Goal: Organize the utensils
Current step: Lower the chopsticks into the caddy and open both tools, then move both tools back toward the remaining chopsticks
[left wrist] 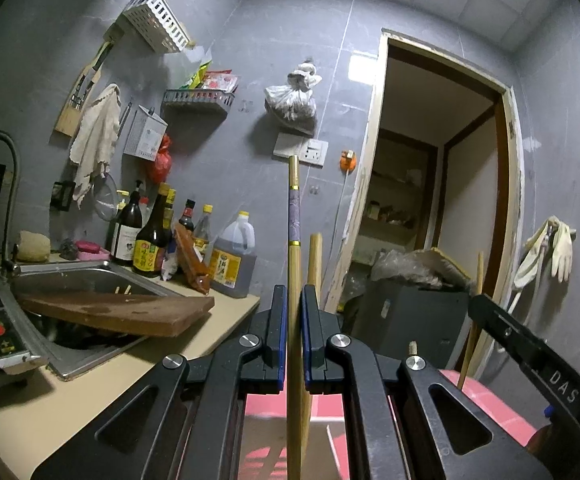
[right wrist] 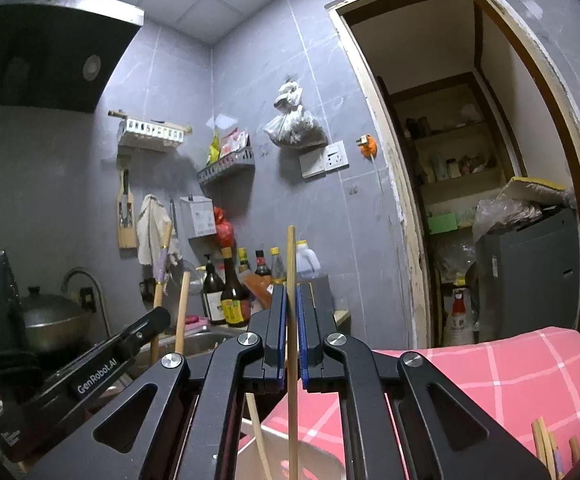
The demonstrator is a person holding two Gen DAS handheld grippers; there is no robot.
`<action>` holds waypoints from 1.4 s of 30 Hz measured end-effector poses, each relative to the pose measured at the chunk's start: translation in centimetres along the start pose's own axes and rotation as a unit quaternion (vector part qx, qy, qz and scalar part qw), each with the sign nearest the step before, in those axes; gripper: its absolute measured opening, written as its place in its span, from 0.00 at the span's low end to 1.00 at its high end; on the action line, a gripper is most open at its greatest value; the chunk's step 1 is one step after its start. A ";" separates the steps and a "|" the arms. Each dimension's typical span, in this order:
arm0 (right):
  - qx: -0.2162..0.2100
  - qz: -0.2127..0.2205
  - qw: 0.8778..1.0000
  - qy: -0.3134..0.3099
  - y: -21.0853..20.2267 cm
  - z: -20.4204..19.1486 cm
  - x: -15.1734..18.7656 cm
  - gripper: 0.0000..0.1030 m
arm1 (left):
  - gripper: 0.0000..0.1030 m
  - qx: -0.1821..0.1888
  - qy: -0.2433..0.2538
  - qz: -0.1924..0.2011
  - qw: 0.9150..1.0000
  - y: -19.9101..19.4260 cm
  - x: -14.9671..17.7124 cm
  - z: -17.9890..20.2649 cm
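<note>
Two chopsticks are in play, one per tool. The left tool (left wrist: 294,300) is clamped narrow on a patterned chopstick (left wrist: 294,216) that stands upright between its pads; the right tool (right wrist: 292,300) pinches a plain chopstick (right wrist: 291,256) the same way. Both are held in the air over a pink checked cloth (right wrist: 510,372), with a white holder (right wrist: 273,452) low in the right view (a loose stick (right wrist: 258,432) already leans in it).

Each grip is a thin pinch on a smooth round stick, so a sideways knock could make it pivot between the pads or slide through them. Another stick (left wrist: 314,256) stands just behind the patterned one in the left view; lowering could catch it and skew both. The tools are close together, the right one showing at the edge of the left view, so a careless inward move might clash them or cross the sticks. More sticks (right wrist: 546,444) lie at the right view's lower corner; whether they are sorted I cannot tell.
</note>
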State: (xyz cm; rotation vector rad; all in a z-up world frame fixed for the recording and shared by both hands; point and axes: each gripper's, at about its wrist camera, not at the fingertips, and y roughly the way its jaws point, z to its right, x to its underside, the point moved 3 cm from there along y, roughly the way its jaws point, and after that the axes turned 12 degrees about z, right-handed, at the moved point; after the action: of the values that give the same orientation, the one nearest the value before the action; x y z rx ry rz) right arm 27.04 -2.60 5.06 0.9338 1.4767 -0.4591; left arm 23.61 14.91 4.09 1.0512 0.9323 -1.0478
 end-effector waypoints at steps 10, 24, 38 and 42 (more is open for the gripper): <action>0.006 -0.034 0.999 0.000 -0.3 0.1 0.6 0.04 | 0.04 0.010 0.000 -0.052 0.999 -0.9 1.2 0.4; 0.018 -0.054 0.998 0.004 -1.9 0.5 -0.2 0.25 | 0.29 0.034 -0.028 -0.089 0.995 -2.1 0.4 1.4; 0.074 -0.055 0.995 -0.024 -6.7 3.3 -3.6 0.49 | 0.60 0.060 0.008 -0.104 0.993 -3.8 -1.8 6.1; 0.088 -0.056 0.994 -0.032 -8.3 4.3 -4.7 0.62 | 0.77 0.063 0.025 -0.114 0.991 -4.1 -1.4 7.5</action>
State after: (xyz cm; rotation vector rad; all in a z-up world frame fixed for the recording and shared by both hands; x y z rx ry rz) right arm 22.90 -12.06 6.83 0.9688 1.4522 -0.7048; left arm 20.11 7.28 6.32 1.0964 1.0567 -1.2880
